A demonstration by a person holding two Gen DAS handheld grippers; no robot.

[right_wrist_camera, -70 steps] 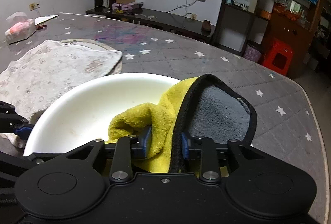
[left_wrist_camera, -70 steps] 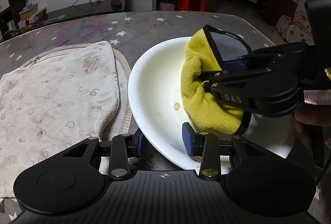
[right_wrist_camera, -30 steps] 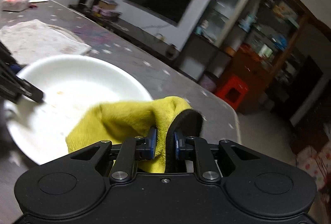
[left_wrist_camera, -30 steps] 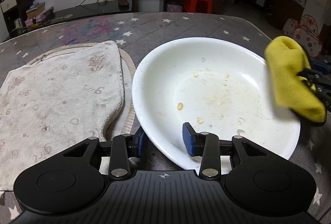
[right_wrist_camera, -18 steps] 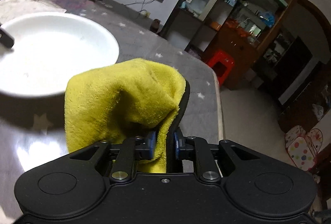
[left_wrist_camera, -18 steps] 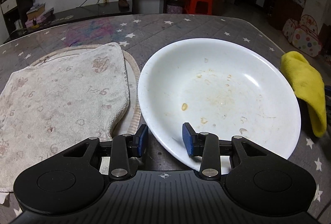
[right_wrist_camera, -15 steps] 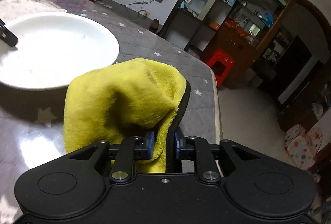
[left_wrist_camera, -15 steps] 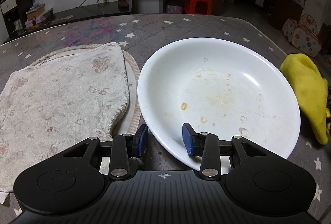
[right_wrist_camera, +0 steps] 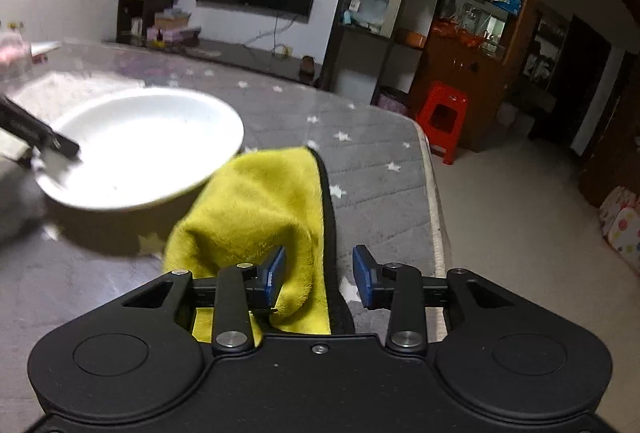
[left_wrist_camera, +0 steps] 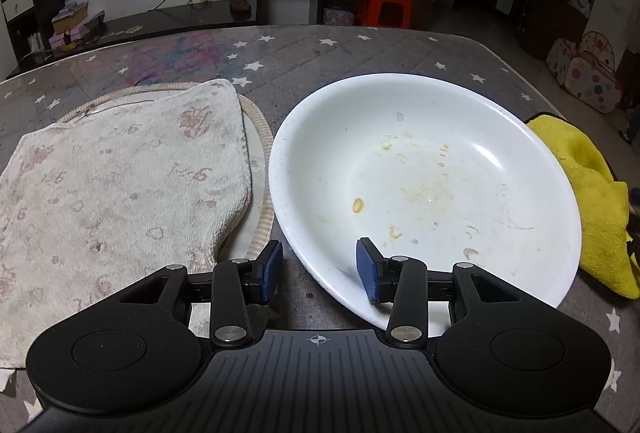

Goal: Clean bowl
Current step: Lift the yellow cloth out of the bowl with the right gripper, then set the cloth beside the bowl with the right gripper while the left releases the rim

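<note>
A wide white bowl (left_wrist_camera: 424,169) with brownish smears inside sits on the grey star-patterned table; it also shows in the right wrist view (right_wrist_camera: 144,145). My left gripper (left_wrist_camera: 320,267) is open, its jaws astride the bowl's near rim without gripping it. A yellow cloth with a black edge (right_wrist_camera: 264,221) lies on the table to the right of the bowl, also seen in the left wrist view (left_wrist_camera: 592,201). My right gripper (right_wrist_camera: 318,273) is open just above the cloth's near end.
A pale patterned towel (left_wrist_camera: 112,193) on a round mat lies left of the bowl. The table's right edge (right_wrist_camera: 434,193) runs close to the cloth, with floor and a red stool (right_wrist_camera: 440,121) beyond.
My right gripper carried the yellow cloth out of the bowl to the table on the right, then opened and let it go. The left gripper and bowl stayed put.
</note>
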